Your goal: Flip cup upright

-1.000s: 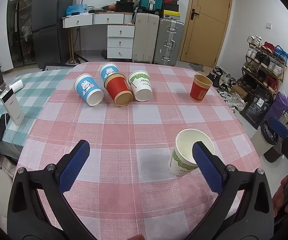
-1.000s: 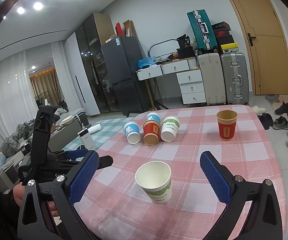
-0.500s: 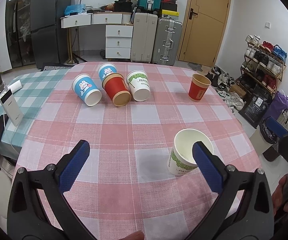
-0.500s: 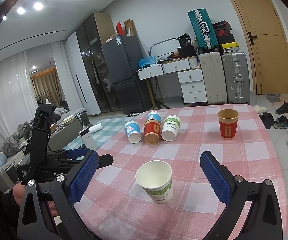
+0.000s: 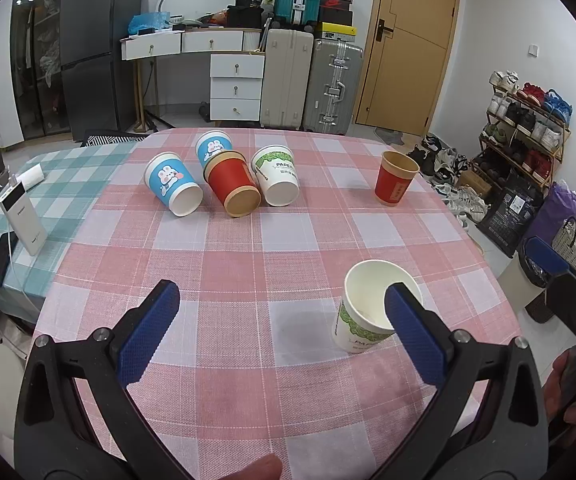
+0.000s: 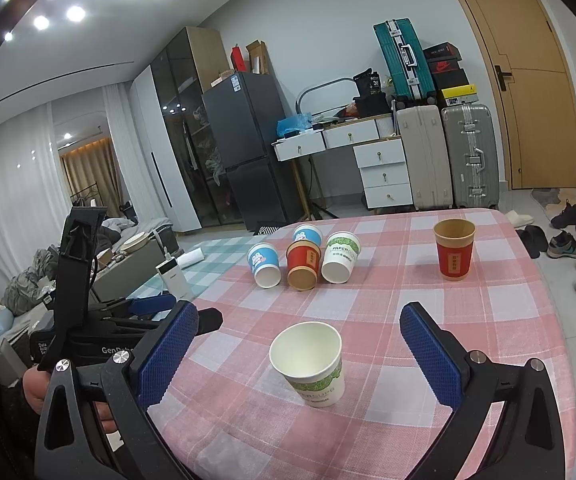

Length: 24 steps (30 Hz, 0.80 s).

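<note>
A white paper cup with green print [image 5: 368, 312] [image 6: 312, 362] stands upright near the table's front right. A red cup [image 5: 395, 178] [image 6: 454, 249] stands upright at the far right. Farther back, two blue rabbit cups [image 5: 172, 189] [image 5: 212, 145], a red cup [image 5: 233, 186] and a white-green cup [image 5: 276, 175] lie on their sides; they also show in the right wrist view [image 6: 304, 258]. My left gripper [image 5: 279, 336] is open and empty above the table's front. My right gripper [image 6: 300, 350] is open and empty, just short of the upright white cup.
The table has a pink checked cloth [image 5: 247, 264] and a teal checked cloth [image 5: 67, 184] on the left with a power bank [image 5: 23, 220] and a phone [image 5: 1, 260]. Suitcases [image 5: 312, 80], drawers and a shoe rack [image 5: 528, 120] stand beyond the table.
The left view has shifted slightly, so the cups sit a little lower and nearer. Both grippers stay open and no cup has moved.
</note>
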Each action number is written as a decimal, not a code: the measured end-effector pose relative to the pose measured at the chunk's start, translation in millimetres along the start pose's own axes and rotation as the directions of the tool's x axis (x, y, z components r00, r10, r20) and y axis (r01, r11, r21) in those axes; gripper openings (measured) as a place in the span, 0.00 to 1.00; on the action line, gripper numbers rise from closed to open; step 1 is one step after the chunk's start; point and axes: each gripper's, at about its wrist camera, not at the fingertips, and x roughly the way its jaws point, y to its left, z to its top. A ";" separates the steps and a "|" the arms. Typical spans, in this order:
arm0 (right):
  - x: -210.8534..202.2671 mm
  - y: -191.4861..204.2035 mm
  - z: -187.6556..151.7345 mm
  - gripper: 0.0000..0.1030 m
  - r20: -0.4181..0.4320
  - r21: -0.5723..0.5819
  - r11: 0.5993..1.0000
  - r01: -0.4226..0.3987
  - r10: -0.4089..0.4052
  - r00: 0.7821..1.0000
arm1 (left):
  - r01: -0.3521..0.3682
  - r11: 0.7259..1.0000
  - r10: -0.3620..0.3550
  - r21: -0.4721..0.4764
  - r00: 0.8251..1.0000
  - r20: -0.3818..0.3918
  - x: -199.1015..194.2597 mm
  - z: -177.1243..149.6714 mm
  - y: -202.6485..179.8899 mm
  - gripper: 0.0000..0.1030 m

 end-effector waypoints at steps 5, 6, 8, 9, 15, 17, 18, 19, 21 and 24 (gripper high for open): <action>-0.6 -0.7 0.0 1.00 0.000 0.000 1.000 0.000 0.000 1.000 | -0.006 1.000 0.006 0.009 1.000 -0.005 -1.2 0.3 0.4 0.99; -0.7 -0.7 -0.1 1.00 0.000 0.000 1.000 -0.001 0.001 1.000 | -0.007 1.000 0.007 0.008 1.000 -0.006 -1.3 -0.8 -0.8 0.99; -0.5 -0.5 -0.1 1.00 0.001 0.001 1.000 0.001 -0.001 1.000 | -0.004 1.000 0.005 0.007 1.000 -0.008 -1.3 -1.4 -0.6 0.99; -0.7 -0.9 0.3 1.00 0.001 0.003 1.000 0.001 -0.001 1.000 | -0.006 1.000 0.006 0.008 1.000 -0.006 -1.6 -1.9 -1.0 0.99; -1.6 -1.5 1.9 1.00 0.003 0.005 1.000 -0.004 0.004 1.000 | -0.019 1.000 0.019 0.010 1.000 -0.005 -1.7 -2.3 -1.2 0.99; -2.2 -1.6 2.6 1.00 0.004 0.005 1.000 -0.007 0.007 1.000 | -0.022 1.000 0.022 0.009 1.000 -0.004 -1.5 -2.4 -1.8 0.99; -2.1 -1.5 3.2 1.00 0.004 0.005 1.000 -0.007 0.007 1.000 | -0.021 1.000 0.021 0.010 1.000 -0.004 -1.5 -2.4 -1.9 0.99; -2.0 -1.4 3.1 1.00 0.004 0.005 1.000 -0.007 0.007 1.000 | -0.020 1.000 0.020 0.012 1.000 -0.004 -1.4 -2.2 -1.5 0.99; -2.0 -1.8 3.2 1.00 0.002 0.007 1.000 -0.009 0.009 1.000 | -0.021 1.000 0.021 0.009 1.000 -0.001 -1.8 -2.4 -1.2 0.99; -2.4 -3.2 4.4 1.00 0.008 0.028 0.999 -0.023 0.022 1.000 | -0.016 1.000 0.016 0.014 1.000 -0.002 -1.4 -4.0 -3.2 0.99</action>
